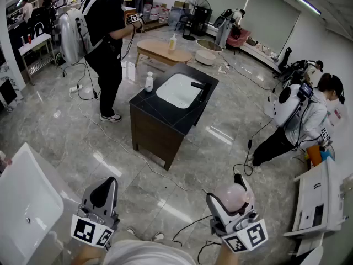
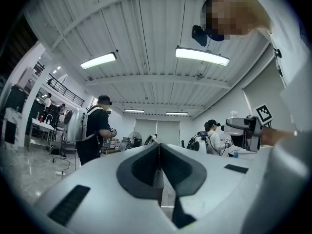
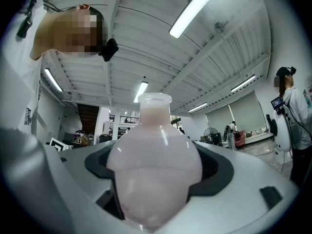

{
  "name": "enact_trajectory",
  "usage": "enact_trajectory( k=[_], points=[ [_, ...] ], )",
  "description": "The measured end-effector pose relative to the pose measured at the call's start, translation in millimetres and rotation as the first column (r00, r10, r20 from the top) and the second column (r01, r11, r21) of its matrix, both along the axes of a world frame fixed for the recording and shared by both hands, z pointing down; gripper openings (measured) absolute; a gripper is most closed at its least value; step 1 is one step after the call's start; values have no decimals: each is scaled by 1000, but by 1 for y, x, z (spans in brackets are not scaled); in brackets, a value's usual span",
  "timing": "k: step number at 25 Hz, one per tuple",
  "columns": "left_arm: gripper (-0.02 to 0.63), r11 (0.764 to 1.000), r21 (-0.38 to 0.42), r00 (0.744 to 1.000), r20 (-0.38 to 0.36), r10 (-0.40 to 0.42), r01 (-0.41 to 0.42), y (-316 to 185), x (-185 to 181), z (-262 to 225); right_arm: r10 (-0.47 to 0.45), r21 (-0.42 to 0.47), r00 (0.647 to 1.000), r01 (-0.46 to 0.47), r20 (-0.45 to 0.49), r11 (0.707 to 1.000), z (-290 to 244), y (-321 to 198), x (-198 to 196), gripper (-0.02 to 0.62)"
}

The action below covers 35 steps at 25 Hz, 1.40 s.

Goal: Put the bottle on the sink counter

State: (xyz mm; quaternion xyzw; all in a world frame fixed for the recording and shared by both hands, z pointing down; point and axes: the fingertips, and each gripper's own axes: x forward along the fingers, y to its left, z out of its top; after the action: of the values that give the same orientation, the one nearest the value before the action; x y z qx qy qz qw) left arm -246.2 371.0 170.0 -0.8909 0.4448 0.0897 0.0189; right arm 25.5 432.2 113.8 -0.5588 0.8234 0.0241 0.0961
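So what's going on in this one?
A person carries two grippers. The right gripper has its jaws closed on a pale pink bottle; the left gripper is shut and empty. The sink counter stands well ahead across the floor, so the bottle is not yet placed.

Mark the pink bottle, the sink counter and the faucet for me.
pink bottle (image 3: 153, 165): right gripper view, on its rounded body.
sink counter (image 1: 149, 105): head view, on the bare dark top near the front corner.
faucet (image 1: 199, 85): head view, on its black spout.
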Motion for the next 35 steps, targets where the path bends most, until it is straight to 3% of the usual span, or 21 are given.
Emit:
enact_trajectory(
  k=[10, 23, 29, 35],
  points=[
    [18, 1000, -7, 1000, -2, -7, 7, 3, 0, 0, 5, -24, 999, -6, -47, 1000, 10, -6, -4, 423],
    [18, 1000, -14, 1000, -9, -12, 12, 7, 20, 5, 4, -37, 980, -12, -201, 999, 29, -17, -5, 423],
    [18, 999, -28, 999, -41, -21, 20, 13, 36, 9, -2, -23, 951, -5, -308, 1000, 34, -14, 2, 423],
    [18, 999, -44, 998, -58, -33, 30, 15, 49, 19, -29, -36, 953, 19, -302, 999, 44, -16, 10, 423]
  ],
)
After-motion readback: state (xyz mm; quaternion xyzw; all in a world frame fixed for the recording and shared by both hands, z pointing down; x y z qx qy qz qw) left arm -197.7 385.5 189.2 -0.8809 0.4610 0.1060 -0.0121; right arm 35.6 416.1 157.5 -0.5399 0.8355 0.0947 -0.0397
